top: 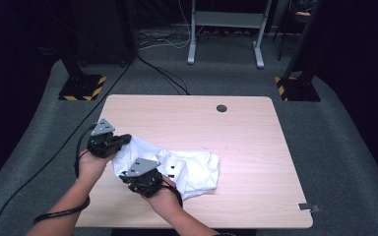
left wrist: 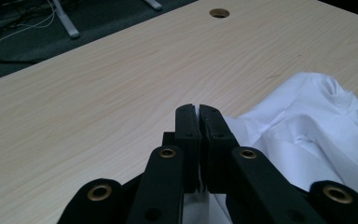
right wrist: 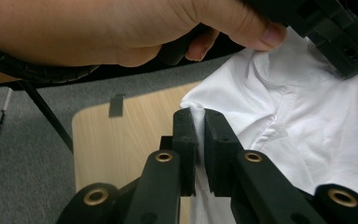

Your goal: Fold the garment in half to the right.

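Though both grippers have the shirt (top: 192, 169) pinched, it lies crumpled on the desk (top: 236, 132) near the front left, so any folding or spreading looks barely begun. The left gripper (left wrist: 198, 108) has its fingers clamped on a thin edge of cloth; the right gripper (right wrist: 199, 112) likewise nips a fold. No readable label or writing shows.

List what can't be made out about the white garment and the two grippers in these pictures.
- White garment: high view, its near-left part lies under the right gripper and the hand; its crumpled folds hide what garment it is.
- Left gripper: left gripper view, cloth pinched between shut jaws; how deep it reaches is hidden by the jaws.
- Right gripper view: the garment's right side is cut off by the frame edge.
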{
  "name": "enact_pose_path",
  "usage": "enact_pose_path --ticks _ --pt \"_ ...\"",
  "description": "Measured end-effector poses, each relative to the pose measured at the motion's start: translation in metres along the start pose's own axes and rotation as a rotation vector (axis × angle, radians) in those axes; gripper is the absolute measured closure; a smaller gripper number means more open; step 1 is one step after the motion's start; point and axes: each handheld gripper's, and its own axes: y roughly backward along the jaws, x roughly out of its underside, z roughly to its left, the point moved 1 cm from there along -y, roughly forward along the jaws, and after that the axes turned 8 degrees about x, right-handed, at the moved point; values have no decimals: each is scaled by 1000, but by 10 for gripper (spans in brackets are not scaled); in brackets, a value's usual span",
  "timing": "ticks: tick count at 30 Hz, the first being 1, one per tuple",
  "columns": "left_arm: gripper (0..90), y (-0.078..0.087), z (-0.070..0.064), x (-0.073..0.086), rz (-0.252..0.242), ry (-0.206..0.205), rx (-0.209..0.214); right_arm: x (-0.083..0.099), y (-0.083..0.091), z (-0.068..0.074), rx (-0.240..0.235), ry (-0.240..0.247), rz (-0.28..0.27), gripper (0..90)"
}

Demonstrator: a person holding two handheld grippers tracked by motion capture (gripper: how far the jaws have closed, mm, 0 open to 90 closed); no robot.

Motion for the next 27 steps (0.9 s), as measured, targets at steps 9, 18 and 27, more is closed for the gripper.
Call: enact_pose_path --ticks 9,18,27 --pt "866 21 -1 -25 17 -13 9 -26 3 3 -30 2 -30 844" --pt "866 38 -5 -55 28 11 31 -53 19 0 -30 43 -76 844" --pt "868 13 -20 -60 85 -19 -5 -37 26 -9 -24 -16 -83 844"
